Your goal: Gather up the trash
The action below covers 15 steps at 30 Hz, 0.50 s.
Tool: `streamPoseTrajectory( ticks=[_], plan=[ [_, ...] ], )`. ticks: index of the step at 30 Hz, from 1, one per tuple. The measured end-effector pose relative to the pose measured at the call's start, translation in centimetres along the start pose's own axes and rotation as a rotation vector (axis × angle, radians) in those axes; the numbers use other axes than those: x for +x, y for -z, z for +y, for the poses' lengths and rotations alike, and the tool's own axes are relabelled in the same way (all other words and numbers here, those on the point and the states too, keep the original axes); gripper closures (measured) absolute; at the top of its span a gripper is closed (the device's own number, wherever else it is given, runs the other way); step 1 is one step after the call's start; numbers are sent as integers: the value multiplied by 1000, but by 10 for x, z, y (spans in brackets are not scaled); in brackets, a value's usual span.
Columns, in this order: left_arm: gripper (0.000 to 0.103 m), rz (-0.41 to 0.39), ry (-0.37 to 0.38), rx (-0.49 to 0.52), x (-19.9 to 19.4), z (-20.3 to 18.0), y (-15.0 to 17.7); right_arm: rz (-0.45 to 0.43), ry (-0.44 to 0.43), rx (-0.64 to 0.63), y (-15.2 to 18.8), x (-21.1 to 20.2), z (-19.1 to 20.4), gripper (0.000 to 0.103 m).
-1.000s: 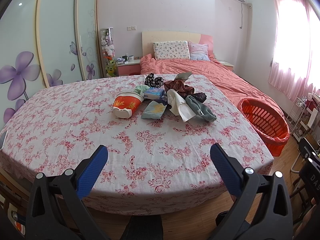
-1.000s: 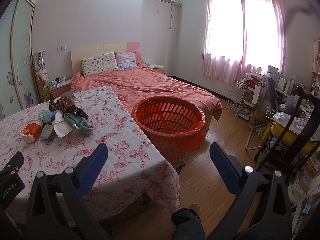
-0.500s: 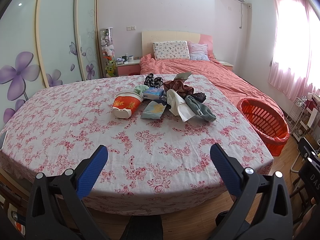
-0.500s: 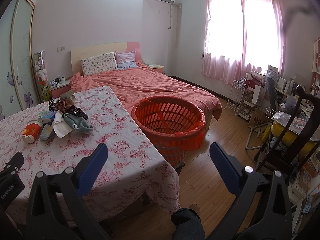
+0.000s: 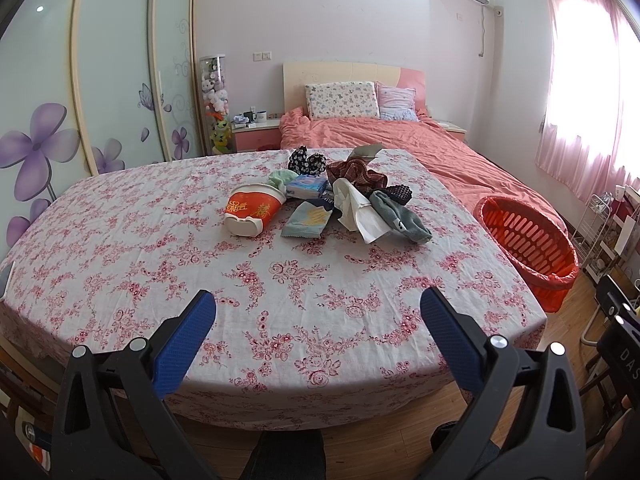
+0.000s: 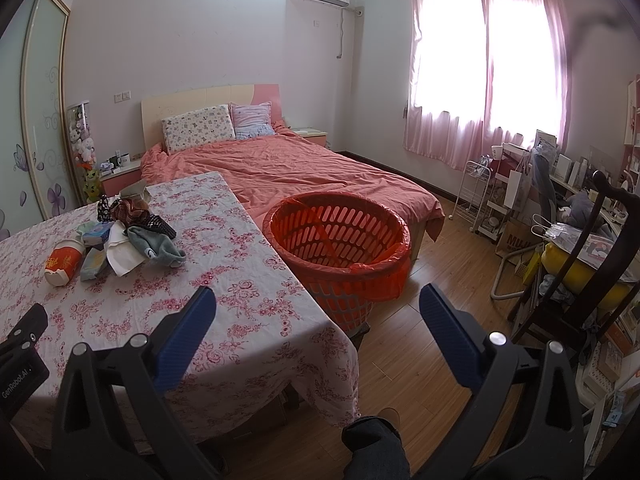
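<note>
table: covered in a white cloth with pink roses, hangs over the edges
middle of table: one messy pile, everything touching (looks like mixed trash and socks)
pile: tipped-over instant noodle cup, blue tissue pack, snack wrapper, white tissue paper, grey sock, plaid cloth
floor: wood, orange basket just beside the table

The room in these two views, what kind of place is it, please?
Most likely a home bedroom. A made bed with pillows stands against the far wall, beside a sliding wardrobe with flower prints. A table with a floral cloth, holding a small pile of trash, stands in front.
</note>
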<state>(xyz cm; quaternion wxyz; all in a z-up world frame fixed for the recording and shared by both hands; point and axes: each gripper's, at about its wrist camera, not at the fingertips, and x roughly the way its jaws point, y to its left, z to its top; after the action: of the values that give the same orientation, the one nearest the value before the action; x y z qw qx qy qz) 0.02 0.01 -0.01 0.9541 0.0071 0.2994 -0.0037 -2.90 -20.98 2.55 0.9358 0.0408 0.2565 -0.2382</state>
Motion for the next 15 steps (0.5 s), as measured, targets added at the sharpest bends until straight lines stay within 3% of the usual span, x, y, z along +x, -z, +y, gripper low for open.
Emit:
streamPoseTrajectory(
  ticks=[15],
  plan=[
    [2,1,1,0,2,0,2,0,0,0,0,0,1,4]
  ],
)
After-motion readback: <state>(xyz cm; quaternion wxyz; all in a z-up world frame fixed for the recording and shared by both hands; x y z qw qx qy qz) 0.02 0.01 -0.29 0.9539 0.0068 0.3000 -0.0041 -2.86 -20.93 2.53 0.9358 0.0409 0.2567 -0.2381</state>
